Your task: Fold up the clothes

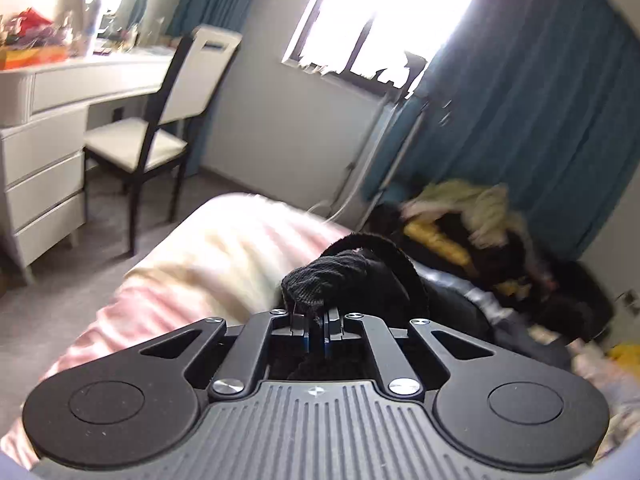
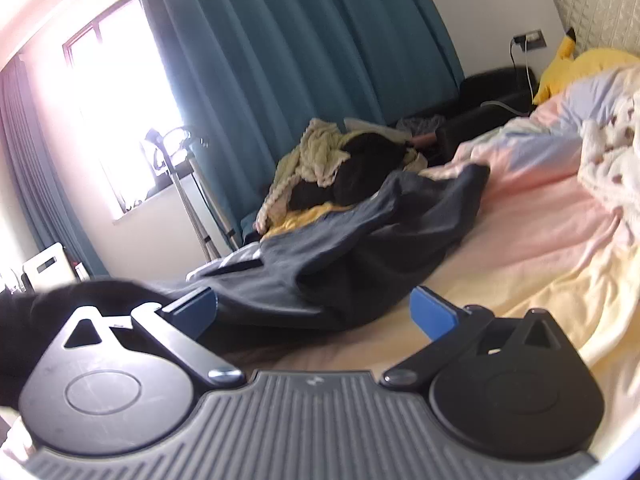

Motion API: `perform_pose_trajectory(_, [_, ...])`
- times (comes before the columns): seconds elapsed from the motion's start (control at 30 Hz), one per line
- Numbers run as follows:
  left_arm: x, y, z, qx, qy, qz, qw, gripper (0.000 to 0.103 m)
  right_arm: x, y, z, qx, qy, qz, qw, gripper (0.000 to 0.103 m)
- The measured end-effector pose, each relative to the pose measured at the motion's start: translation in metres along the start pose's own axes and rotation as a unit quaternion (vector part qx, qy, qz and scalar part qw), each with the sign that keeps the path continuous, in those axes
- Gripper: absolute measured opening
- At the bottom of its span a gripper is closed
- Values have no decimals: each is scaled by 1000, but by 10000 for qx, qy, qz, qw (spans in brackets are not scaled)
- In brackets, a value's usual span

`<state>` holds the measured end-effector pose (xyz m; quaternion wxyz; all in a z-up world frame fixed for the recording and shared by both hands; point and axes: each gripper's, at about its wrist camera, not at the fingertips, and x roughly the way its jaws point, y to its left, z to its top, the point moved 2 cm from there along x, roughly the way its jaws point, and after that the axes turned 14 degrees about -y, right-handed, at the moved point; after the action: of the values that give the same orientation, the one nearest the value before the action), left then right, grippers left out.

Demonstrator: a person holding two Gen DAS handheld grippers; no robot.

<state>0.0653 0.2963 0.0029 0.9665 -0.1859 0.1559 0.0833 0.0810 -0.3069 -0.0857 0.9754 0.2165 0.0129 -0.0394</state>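
The left gripper (image 1: 318, 322) was clamped on a fold of a black knit garment (image 1: 340, 280), its blue pads pressed together with the cloth bunched just beyond them; the rest of that garment curved away behind the pinch and its outline was lost against other dark cloth. The right gripper (image 2: 314, 306) stood with its jaws spread wide and nothing between them, low over the bed (image 2: 540, 240), its fingers (image 2: 434, 312) framing the near edge of a dark grey garment (image 2: 360, 248) that lay crumpled on the pink and cream sheet. Whether the fingers touched that garment could not be told. Behind the grey garment, toward the curtain (image 2: 300, 40), sat a heap of clothes (image 2: 340, 164) in cream, black and yellow; in the left wrist view the same heap was smeared by motion blur and its pieces could not be separated. A black fuzzy mass at the lower left edge of the right wrist view was cut off by the frame. At the head of the bed a yellow plush toy (image 2: 576, 64) was partly hidden behind bedding. Away from the bed, toward the window (image 1: 380, 12), stood a chair (image 1: 160, 120) at a white desk (image 1: 52, 92), the desk's top clutter too blurred to identify.
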Motion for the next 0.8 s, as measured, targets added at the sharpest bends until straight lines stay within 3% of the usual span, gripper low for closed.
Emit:
perform_pose_trajectory(0.07, [17,24,-29,166,324,192,9992,8,-1,2,3,-43,-63,9,10000,103])
perform_pose_trajectory(0.2, [25,42,-59,327,194,223,9990,10,4,3,-1,-172,49,-42,9998,103])
perform_pose_trajectory(0.3, [20,42,-61,347,50,197,9992,19,8,3,-4,-225,132,-94,9996,103])
perform_pose_trajectory(0.37, [8,34,-56,460,125,227,9986,37,10,3,-5,-234,156,-104,9996,103])
perform_pose_trajectory(0.43, [-10,22,-50,733,-55,214,9971,61,12,3,-5,-234,180,-100,9995,103])
perform_pose_trajectory(0.57, [-47,-3,-38,1279,-419,186,9907,86,10,6,-6,-280,176,-89,9994,103])
perform_pose_trajectory(0.7, [-77,-71,-22,1967,-901,-295,9759,90,8,8,-3,-247,176,-130,9995,103])
perform_pose_trajectory(0.8, [-85,-132,-16,2155,-1216,-534,9674,94,6,8,-1,-175,143,-154,9996,103])
